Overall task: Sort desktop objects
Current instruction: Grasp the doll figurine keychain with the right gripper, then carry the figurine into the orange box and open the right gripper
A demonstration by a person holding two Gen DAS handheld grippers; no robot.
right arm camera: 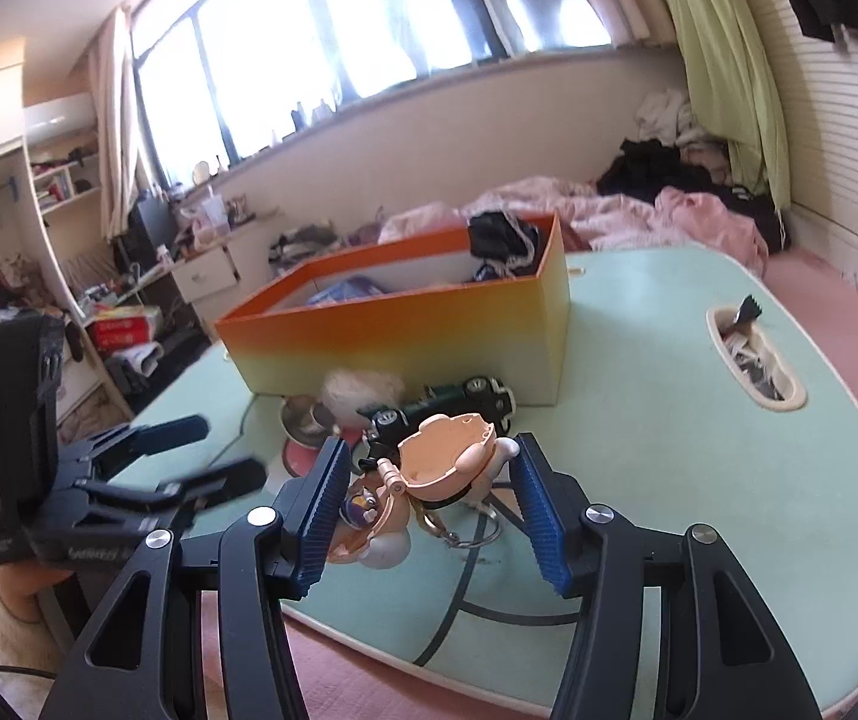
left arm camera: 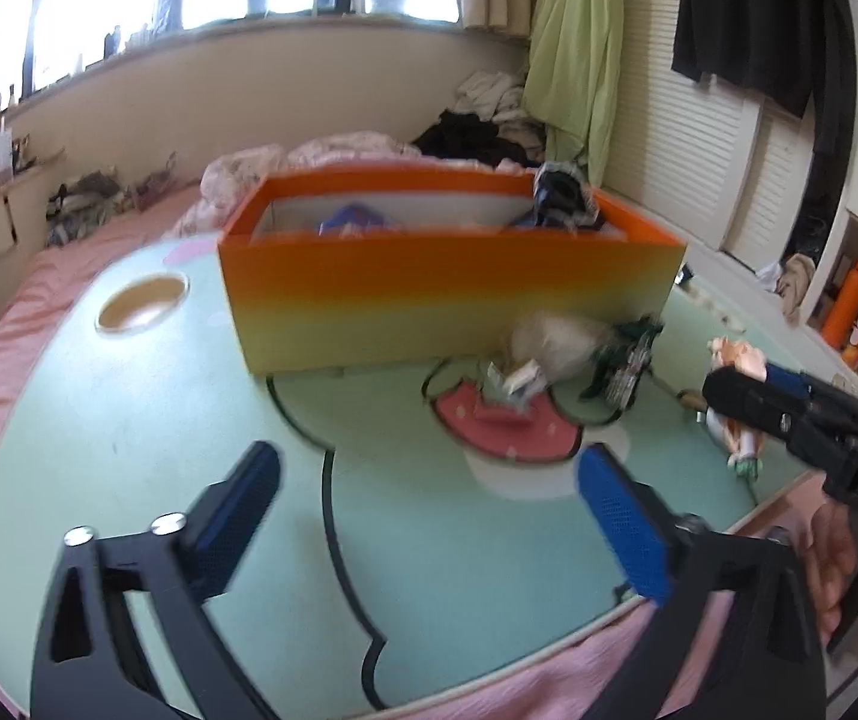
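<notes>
Bedroom clutter behind; pale green desk (left arm camera: 129, 420) with cartoon print, laid over a pink bed.

Left wrist view: your left hand-held gripper (left arm camera: 429, 516) hovers over bare desk, jaws wide, nothing between them. Orange-to-yellow box (left arm camera: 447, 306) stands just beyond, dark items already inside. Near its front wall: a white fluffy thing (left arm camera: 555, 342), a dark green toy car (left arm camera: 627, 372), some small packets. At the right edge your right hand-held gripper (left arm camera: 789, 414) reaches to a figurine (left arm camera: 741, 360).

Right wrist view: your right hand-held gripper (right arm camera: 429, 504) brackets the peach-coloured figurine (right arm camera: 447, 462), which lies on the desk in front of the toy car (right arm camera: 447, 408). Jaws about half open; the left pad looks touching or nearly so, the right pad is just beside, not pressing. Not gripped yet, by my reading.

Handling: figurine looks like light, hard, smooth plastic with thin limbs and a key ring (right arm camera: 477, 531) attached. Take hold across the broad body, not the limbs; expect it to slip or swivel, and the ring to dangle.
</notes>
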